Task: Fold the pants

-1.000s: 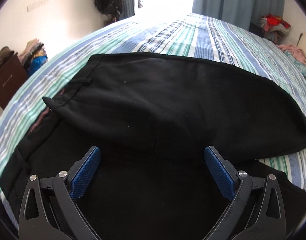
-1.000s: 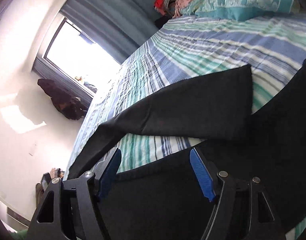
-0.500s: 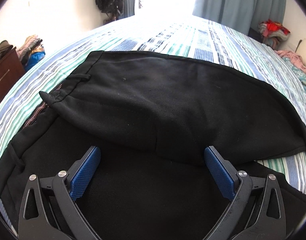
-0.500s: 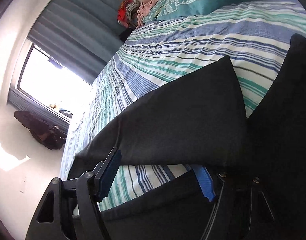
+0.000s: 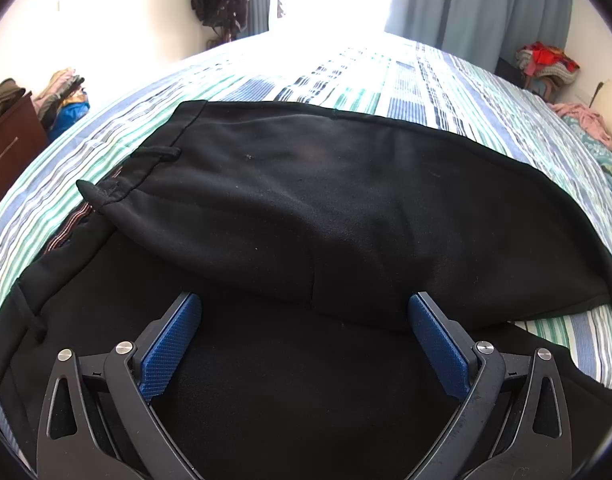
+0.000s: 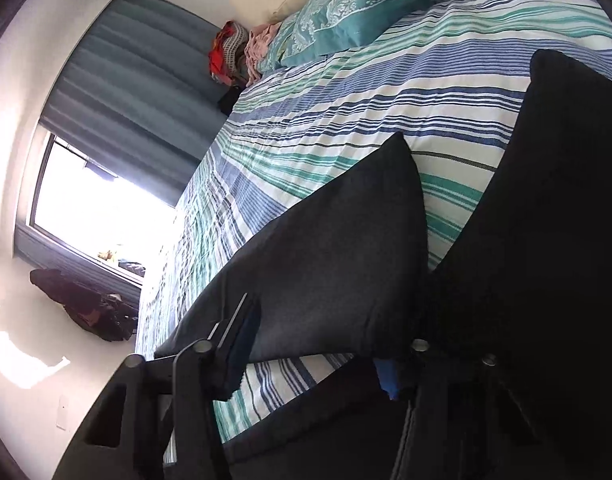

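- Left gripper (image 5: pixel 304 344), nearest the lens at 6 o'clock, hangs with its blue pads (image 5: pixel 172 346) spread wide and nothing between them; it sits low over the black pants (image 5: pixel 326 208), probably poised to take the folded edge just ahead.
- The pants lie on the striped bedspread (image 5: pixel 370 88), one half already doubled over the other so the waistband (image 5: pixel 146 160) runs toward 10 o'clock; that overlap looks like a lengthwise fold made before the legs are brought up.
- Right gripper (image 6: pixel 318 352), at 6 o'clock in its own view, has dark cloth draped across its fingers; one blue pad barely shows, and whether the jaws are clamping the fabric or merely under it cannot be told.
- A pant leg (image 6: pixel 338 264) stretches from that gripper toward 1 o'clock, its hem lying on the bed; the other leg fills the 3 o'clock side, cut off by the frame.
- Farthest off, a teal pillow (image 6: pixel 358 8) lies at 12 o'clock; the window (image 6: pixel 102 220) at 9 o'clock is blown out by glare.
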The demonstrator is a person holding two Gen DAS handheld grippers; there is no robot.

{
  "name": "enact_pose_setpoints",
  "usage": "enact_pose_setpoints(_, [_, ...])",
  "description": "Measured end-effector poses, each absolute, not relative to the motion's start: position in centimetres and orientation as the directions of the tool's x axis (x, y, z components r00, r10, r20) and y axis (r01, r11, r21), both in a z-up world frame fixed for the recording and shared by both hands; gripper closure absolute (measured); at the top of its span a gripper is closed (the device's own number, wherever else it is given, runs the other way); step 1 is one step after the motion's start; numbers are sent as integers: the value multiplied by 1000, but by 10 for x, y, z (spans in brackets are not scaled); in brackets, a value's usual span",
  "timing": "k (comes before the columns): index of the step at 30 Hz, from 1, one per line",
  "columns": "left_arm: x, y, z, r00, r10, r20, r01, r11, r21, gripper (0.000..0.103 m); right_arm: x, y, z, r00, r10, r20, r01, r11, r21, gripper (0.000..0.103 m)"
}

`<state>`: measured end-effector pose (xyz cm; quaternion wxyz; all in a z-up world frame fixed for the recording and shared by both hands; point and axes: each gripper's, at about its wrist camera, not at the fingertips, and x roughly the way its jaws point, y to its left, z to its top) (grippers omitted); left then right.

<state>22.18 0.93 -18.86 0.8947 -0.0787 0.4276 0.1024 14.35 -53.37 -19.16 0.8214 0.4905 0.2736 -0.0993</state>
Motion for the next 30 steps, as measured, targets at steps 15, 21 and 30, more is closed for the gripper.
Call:
enact_pose_setpoints(15, [221,-6,-171,519,182,-835,-280,959,35,1,129,-534,-143,858,66,-510,358,634,685,94])
enact_pose_setpoints(21, [217,-47,-145,501,19,-865,-85,996,-28,1,110,-520,-99,896,117,-427,236,690,684,94])
enact_pose_setpoints(30, [322,-49,-116,440,-305,-845,-143,905,-401,1,98,-512,-47,931,216,-293,89,646,758,95])
